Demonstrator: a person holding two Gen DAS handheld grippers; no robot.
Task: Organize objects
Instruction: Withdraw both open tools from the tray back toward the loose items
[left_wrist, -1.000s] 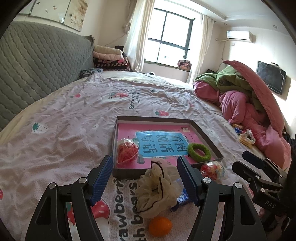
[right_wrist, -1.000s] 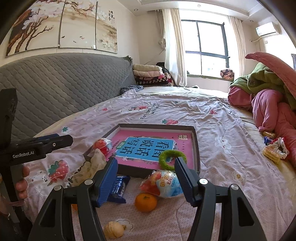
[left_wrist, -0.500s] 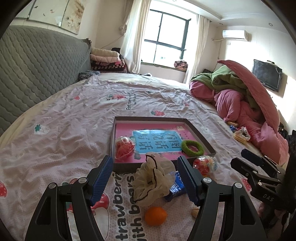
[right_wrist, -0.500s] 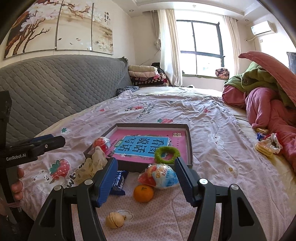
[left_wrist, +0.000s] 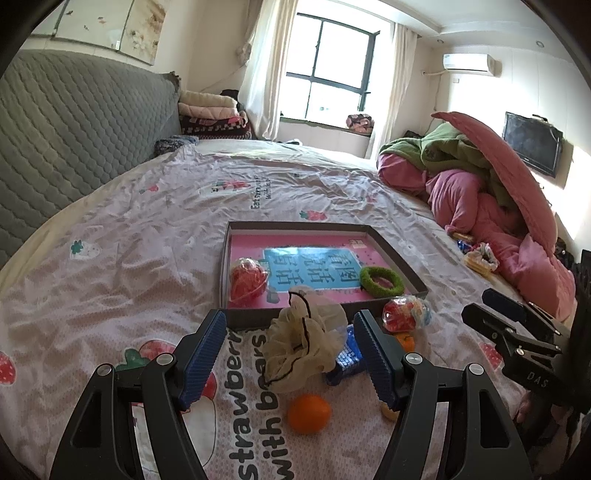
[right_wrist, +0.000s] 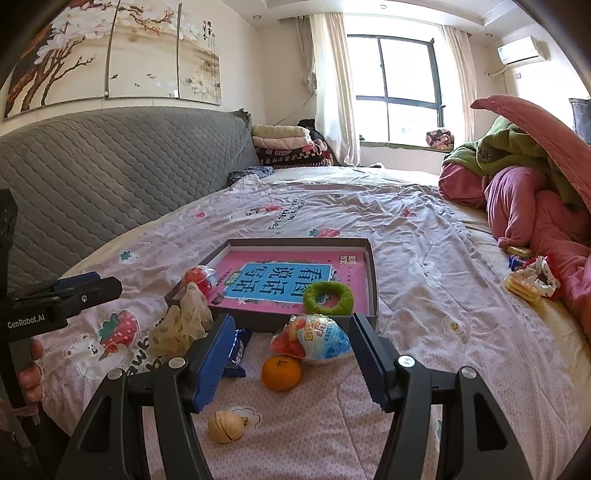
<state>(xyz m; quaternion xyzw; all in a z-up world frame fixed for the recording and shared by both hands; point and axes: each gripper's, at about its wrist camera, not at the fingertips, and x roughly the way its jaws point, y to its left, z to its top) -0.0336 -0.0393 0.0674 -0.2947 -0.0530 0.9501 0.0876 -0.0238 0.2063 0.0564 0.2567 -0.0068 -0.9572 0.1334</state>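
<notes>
Seen from the left wrist, the left gripper (left_wrist: 288, 347) hangs with its jaws spread, gripping nothing, framing a cream mesh pouf (left_wrist: 303, 347) on the bedsheet (left_wrist: 110, 266). Just beyond lies the shallow box (left_wrist: 391, 254), holding a pink book (left_wrist: 314, 269), a red mesh bundle (left_wrist: 248, 280) and a green ring (left_wrist: 381, 281). An orange (left_wrist: 308, 413) sits near the pouf. From the right wrist, the right gripper (right_wrist: 290, 354) is likewise spread and empty, above a wrapped toy egg (right_wrist: 314, 339); a walnut (right_wrist: 225, 426) lies nearer the camera.
</notes>
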